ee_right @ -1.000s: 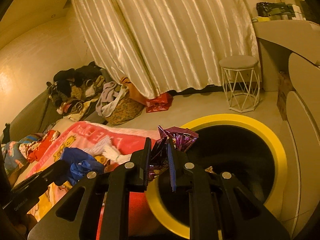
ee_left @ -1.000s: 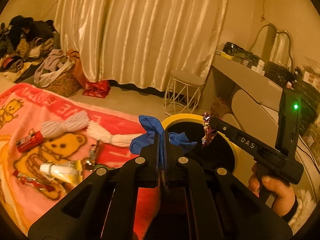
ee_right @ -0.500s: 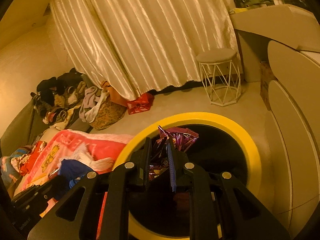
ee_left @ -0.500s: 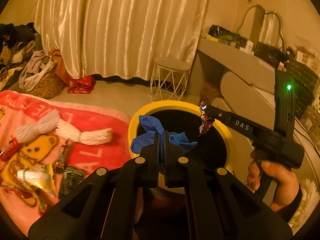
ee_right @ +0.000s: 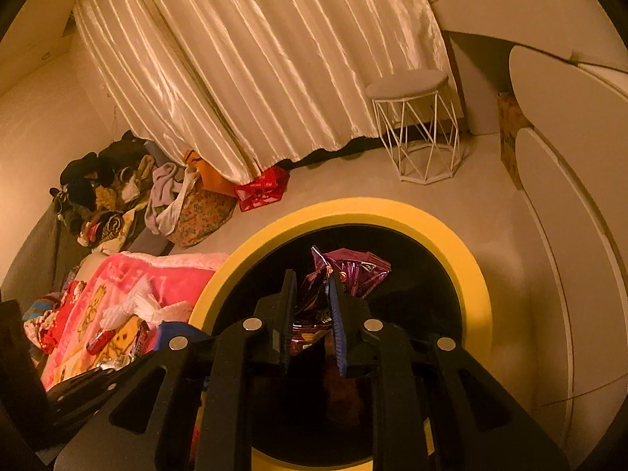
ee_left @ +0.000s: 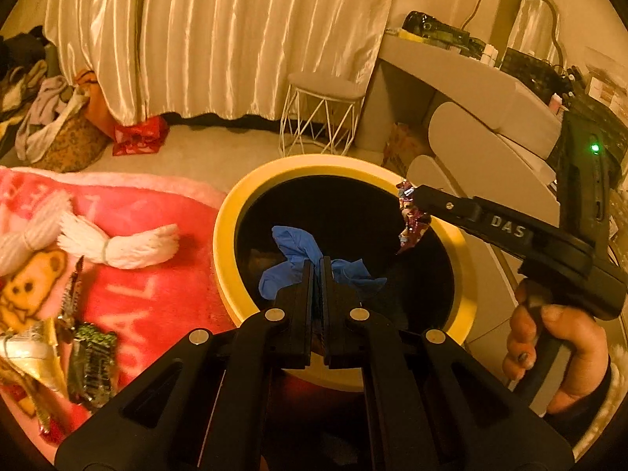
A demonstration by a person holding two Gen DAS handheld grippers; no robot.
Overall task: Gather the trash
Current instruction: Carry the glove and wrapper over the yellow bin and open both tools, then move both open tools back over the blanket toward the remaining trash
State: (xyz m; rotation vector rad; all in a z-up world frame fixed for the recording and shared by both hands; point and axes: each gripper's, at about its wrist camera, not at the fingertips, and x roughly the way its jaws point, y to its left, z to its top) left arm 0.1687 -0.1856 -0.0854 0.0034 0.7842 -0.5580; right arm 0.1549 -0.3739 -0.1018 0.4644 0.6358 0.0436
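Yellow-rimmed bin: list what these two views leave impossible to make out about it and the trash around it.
- Yellow-rimmed bin contents: both views, interior too dark.
- Bin's near rim: right wrist view, hidden behind the right gripper.
- Purple wrapper print: too crumpled, partly covered by the fingers.
- Blue glove lower part: left wrist view, hidden by the left gripper.
- Wrappers on the pink blanket: left wrist view, blurred.

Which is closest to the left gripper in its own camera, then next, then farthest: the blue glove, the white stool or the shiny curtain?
1. blue glove, pinched in the left gripper over the bin.
2. white stool, on the floor beyond the bin.
3. shiny curtain, along the back wall.
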